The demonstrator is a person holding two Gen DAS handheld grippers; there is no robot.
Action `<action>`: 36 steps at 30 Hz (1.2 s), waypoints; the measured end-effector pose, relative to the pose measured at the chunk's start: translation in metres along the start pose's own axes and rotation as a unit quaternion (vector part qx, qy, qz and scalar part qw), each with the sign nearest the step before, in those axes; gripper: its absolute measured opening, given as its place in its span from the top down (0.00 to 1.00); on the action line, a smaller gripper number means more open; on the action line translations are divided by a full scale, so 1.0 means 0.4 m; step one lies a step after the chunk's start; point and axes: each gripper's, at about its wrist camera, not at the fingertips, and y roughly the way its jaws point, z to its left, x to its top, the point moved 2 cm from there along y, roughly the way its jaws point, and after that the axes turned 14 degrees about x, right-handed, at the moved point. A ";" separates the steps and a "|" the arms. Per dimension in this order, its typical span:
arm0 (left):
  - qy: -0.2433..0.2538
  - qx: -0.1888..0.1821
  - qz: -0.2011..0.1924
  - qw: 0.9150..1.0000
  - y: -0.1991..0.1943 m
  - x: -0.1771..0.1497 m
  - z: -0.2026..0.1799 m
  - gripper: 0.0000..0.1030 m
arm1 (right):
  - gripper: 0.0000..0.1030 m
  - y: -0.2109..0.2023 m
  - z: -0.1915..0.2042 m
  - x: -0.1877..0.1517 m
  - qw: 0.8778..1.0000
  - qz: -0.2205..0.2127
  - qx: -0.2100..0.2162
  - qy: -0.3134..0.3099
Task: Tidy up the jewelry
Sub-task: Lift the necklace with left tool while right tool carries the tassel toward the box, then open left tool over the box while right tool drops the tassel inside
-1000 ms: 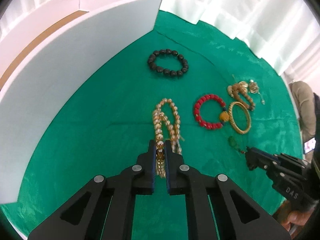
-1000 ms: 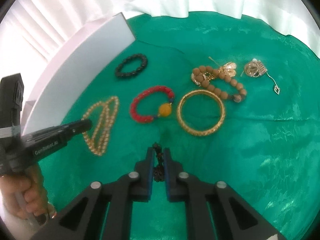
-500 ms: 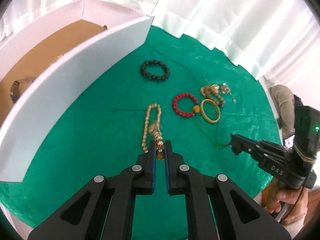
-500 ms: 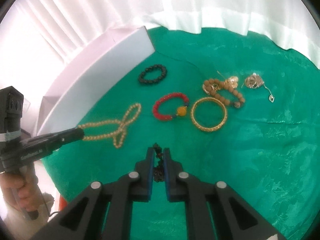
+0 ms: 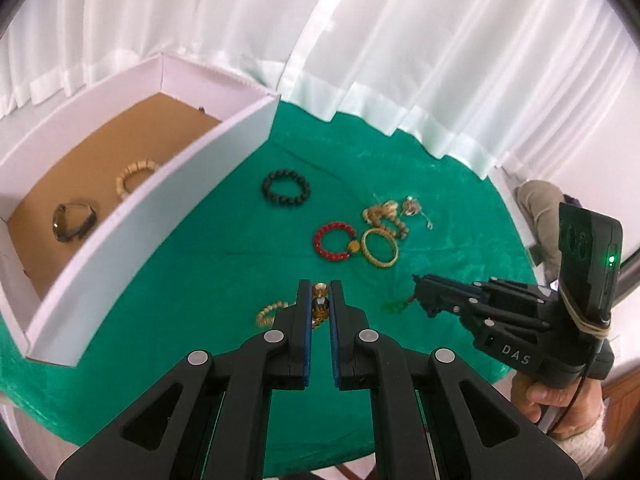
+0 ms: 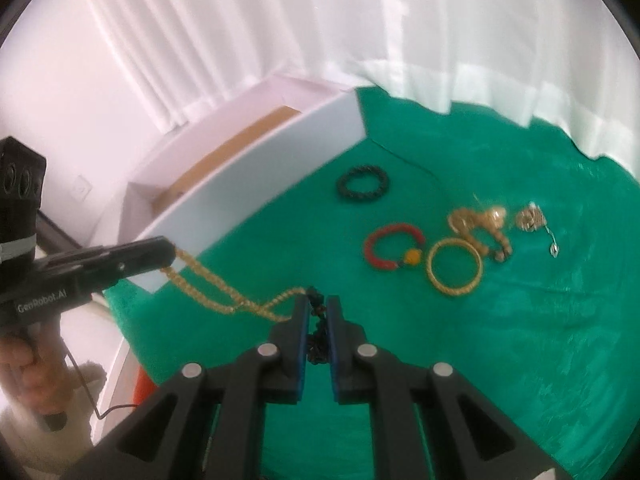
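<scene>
- Left gripper (image 5: pixel 320 300): jaws clamped on golden bead strand (image 6: pixel 224 292), dangling above green-clothed desk (image 5: pixel 208 280).
- Right gripper (image 6: pixel 318 312): jaws clamped on dark beaded cord (image 6: pixel 318 320).
- White cardboard box (image 5: pixel 160 208) sits left.

A box (image 5: pixel 152 216) stands on the left part of the worktop (image 5: pixel 224 280), its long wall facing the jewellery. In the box lie a beaded bracelet (image 5: pixel 134 174) and, nearer the camera, another bangle (image 5: pixel 74 222). On the worktop, right of the box, a bead bracelet (image 5: pixel 286 188) lies farthest back. Nearer, a second bead bracelet (image 5: pixel 334 241) lies just left of a ring bangle (image 5: pixel 380 247), the two touching or nearly so. Behind the ring bangle sits a heap of chains and beads (image 5: pixel 384 216), with a small pendant piece (image 5: pixel 414 208) to its right
</scene>
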 end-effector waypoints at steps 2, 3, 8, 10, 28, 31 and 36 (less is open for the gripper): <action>-0.001 0.001 -0.003 1.000 -0.021 0.008 0.006 0.95 | 0.91 -0.006 0.022 0.016 1.000 0.000 0.003 -0.012; -0.002 0.001 -0.005 1.000 -0.033 0.013 0.010 0.95 | 0.91 -0.008 0.033 0.025 1.000 0.000 0.005 -0.018; -0.017 -0.008 -0.014 1.000 -0.102 0.048 0.043 0.95 | 0.91 -0.018 0.099 0.087 0.998 -0.001 0.015 -0.054; -0.022 -0.008 -0.020 1.000 -0.135 0.067 0.058 0.95 | 0.91 -0.020 0.121 0.116 0.998 -0.003 0.020 -0.065; -0.094 0.044 -0.101 0.989 -0.387 0.372 0.323 0.95 | 0.91 0.066 0.394 0.460 0.982 -0.007 0.045 -0.185; -0.103 0.075 -0.116 0.985 -0.381 0.423 0.372 0.95 | 0.91 0.113 0.425 0.519 0.980 -0.004 0.046 -0.195; -0.118 0.120 -0.120 0.978 -0.319 0.482 0.457 0.95 | 0.91 0.222 0.449 0.614 0.978 0.006 0.049 -0.202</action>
